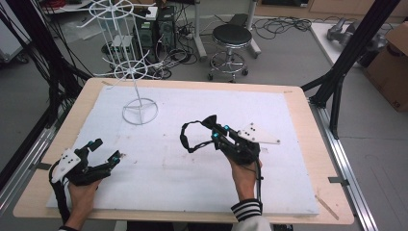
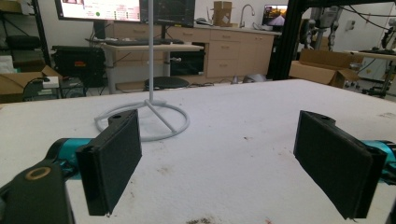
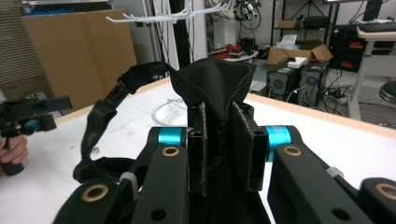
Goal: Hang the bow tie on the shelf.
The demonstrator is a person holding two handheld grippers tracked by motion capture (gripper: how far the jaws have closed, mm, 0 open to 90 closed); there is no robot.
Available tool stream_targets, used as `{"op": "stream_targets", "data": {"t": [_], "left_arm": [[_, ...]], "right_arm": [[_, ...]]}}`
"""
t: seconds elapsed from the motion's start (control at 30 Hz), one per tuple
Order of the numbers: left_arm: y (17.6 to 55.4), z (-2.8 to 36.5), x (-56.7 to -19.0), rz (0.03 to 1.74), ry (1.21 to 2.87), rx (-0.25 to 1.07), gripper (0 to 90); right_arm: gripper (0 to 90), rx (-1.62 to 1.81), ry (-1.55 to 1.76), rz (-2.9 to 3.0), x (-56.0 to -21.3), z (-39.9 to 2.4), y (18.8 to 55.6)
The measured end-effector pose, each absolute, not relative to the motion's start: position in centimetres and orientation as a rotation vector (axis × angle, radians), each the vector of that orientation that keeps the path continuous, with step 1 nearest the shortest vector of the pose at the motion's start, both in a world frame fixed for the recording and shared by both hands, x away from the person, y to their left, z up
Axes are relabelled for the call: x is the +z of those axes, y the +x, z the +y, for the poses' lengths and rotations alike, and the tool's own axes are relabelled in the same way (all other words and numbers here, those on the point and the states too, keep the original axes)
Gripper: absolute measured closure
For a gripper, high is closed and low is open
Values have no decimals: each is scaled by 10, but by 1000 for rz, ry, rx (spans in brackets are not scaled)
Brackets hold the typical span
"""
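Observation:
My right gripper (image 1: 215, 129) is shut on a black fabric bag (image 1: 210, 122) with a looping strap (image 1: 185, 137), held just above the white mat. In the right gripper view the bag (image 3: 215, 79) bunches up between the two pads (image 3: 246, 144), and its strap (image 3: 100, 121) curls off to the left. My left gripper (image 1: 107, 150) rests low at the mat's near left, jaws wide apart with nothing between them. A white wire rack stand (image 1: 139, 111) rises from its ring base at the back left of the mat. Its ring base (image 2: 142, 119) lies ahead in the left gripper view, beyond the left gripper (image 2: 219, 163).
The white mat (image 1: 192, 187) covers a wooden table (image 1: 317, 144). Beyond the far edge stand a black stool (image 1: 231, 48), computer towers and tangled cables. Black frame posts (image 1: 356, 53) flank the table at right and left.

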State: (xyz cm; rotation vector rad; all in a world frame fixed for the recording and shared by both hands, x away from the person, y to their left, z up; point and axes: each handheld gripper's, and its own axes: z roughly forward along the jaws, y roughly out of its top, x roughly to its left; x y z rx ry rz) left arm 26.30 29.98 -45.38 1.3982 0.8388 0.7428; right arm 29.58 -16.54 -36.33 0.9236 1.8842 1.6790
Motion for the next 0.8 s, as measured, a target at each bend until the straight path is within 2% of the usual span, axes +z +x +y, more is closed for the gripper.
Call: {"op": "stream_targets", "data": {"t": [0.8], "left_arm": [[263,301,-454,839,1385,728,154]], "right_arm": [[763,1768,898,1825,-325,-109,362]]}}
